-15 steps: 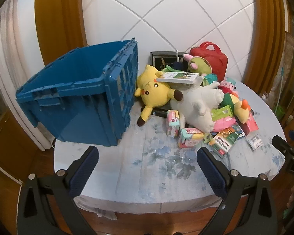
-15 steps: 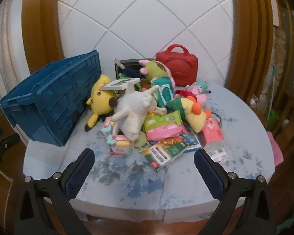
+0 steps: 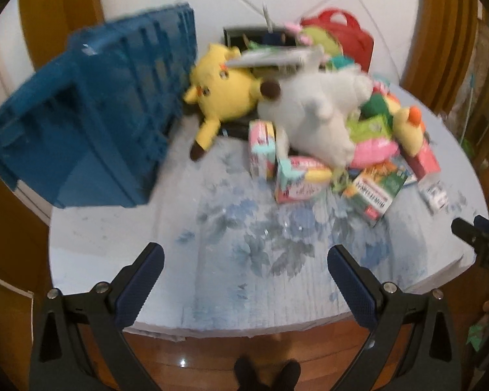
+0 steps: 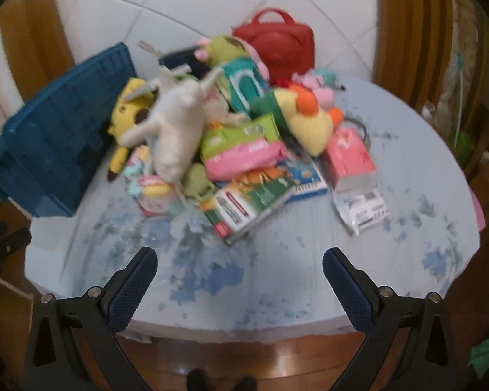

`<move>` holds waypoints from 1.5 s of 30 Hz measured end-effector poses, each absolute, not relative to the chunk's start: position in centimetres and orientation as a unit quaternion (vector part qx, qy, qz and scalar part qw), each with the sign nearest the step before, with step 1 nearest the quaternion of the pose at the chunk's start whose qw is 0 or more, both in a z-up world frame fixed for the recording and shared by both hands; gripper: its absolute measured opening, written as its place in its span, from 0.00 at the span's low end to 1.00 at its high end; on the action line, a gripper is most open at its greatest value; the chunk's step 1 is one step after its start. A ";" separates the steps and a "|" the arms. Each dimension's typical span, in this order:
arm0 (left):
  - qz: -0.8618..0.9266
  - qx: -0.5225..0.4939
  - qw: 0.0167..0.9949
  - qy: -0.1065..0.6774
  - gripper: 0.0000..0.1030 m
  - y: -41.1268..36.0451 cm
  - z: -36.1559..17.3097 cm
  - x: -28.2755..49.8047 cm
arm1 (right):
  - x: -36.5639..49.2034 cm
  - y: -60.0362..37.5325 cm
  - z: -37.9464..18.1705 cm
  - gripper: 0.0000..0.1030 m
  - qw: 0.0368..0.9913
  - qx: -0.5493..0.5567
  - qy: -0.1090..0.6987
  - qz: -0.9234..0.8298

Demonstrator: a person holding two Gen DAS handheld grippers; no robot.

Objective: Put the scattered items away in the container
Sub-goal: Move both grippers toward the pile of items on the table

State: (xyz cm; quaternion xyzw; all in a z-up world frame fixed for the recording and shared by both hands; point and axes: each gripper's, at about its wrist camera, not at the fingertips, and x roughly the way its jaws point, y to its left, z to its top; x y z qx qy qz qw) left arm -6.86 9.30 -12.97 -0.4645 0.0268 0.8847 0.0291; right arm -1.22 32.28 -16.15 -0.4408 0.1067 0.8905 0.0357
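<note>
Both grippers, left [image 3: 244,280] and right [image 4: 239,278], hang over the worktop [image 3: 212,277] edge, jaws spread, empty. I'd take the white plush [image 4: 179,127] atop the pile first, then the blue crate [image 3: 91,123].

Both views now sit closer over the table [image 3: 212,280], pile [image 4: 231,137] larger.

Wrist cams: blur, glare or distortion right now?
Left wrist view: motion blur smears the blue crate and white plush; the left gripper stays sharp. Right wrist view: same smear on the toy pile, right gripper crisp. Both: strong fisheye bending, dark corners, small floor glints.
</note>
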 end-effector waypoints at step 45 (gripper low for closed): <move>0.888 -0.451 0.087 0.009 0.97 33.1 -12.0 -28.1 | -18.8 54.8 -16.7 0.74 0.061 -0.461 0.085 0.881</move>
